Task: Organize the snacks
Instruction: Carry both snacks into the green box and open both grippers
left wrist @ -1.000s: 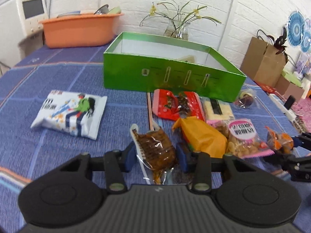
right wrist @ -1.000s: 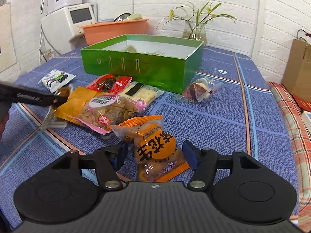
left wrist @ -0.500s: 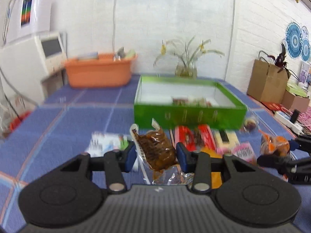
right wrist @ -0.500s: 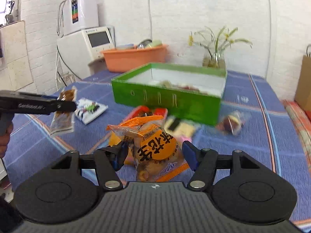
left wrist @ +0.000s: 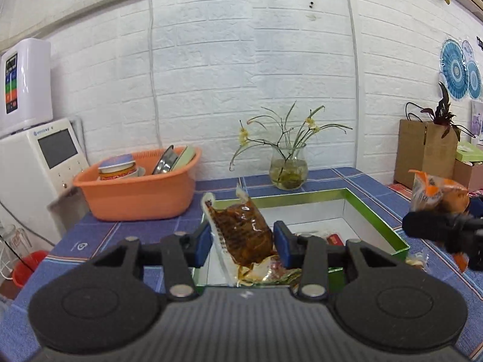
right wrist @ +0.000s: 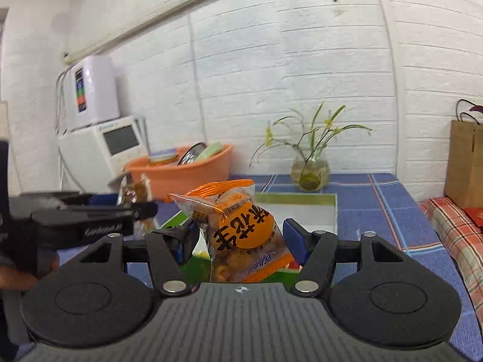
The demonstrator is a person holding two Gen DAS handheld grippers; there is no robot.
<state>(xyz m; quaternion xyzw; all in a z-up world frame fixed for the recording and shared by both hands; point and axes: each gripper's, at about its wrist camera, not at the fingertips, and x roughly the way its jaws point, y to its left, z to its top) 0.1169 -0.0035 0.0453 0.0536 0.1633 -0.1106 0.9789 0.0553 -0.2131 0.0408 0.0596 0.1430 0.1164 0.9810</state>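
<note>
Two gripped snack packets [left wrist: 243,233] [right wrist: 244,232]

Your left gripper [left wrist: 240,242] points nearly level, dipped a little, with its blue pads pressed against both sides of a brown snack packet [left wrist: 241,232]. Your right gripper [right wrist: 241,242] sits in much the same pose, just below level, its pads clamped on an orange snack packet [right wrist: 241,229]. The two grippers are side by side, each seen at the edge of the other's view. Part of your left hand [right wrist: 12,271] shows behind its gripper.
</note>
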